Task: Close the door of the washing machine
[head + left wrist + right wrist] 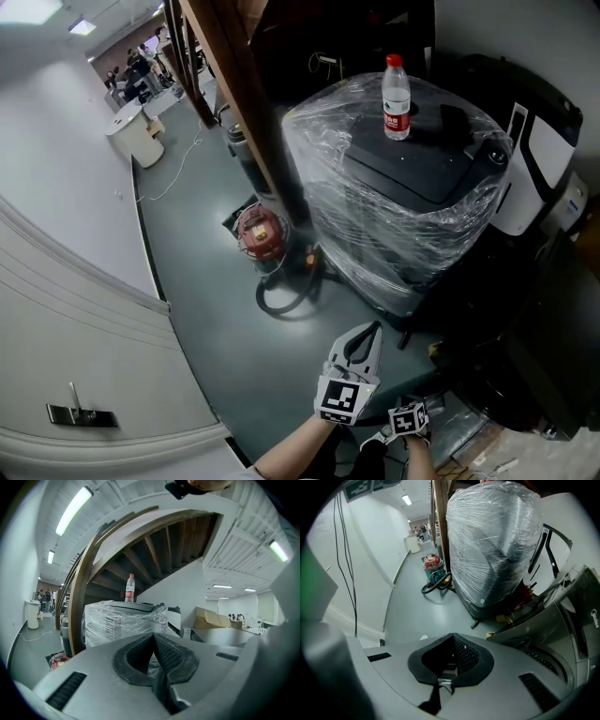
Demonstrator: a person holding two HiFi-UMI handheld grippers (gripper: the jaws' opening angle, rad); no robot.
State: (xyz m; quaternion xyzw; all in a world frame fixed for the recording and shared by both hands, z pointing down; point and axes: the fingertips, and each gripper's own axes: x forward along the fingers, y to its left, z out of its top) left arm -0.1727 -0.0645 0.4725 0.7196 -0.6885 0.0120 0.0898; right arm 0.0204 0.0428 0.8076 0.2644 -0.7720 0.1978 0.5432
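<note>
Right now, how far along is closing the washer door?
Done: nothing visible. In the right gripper view the lid of the washing machine looks raised, tilted up from the machine. In hand: nothing. The left gripper and right gripper both have their jaws together and empty, and neither touches the lid. Left: bring a gripper to the lid and push it down shut.
</note>
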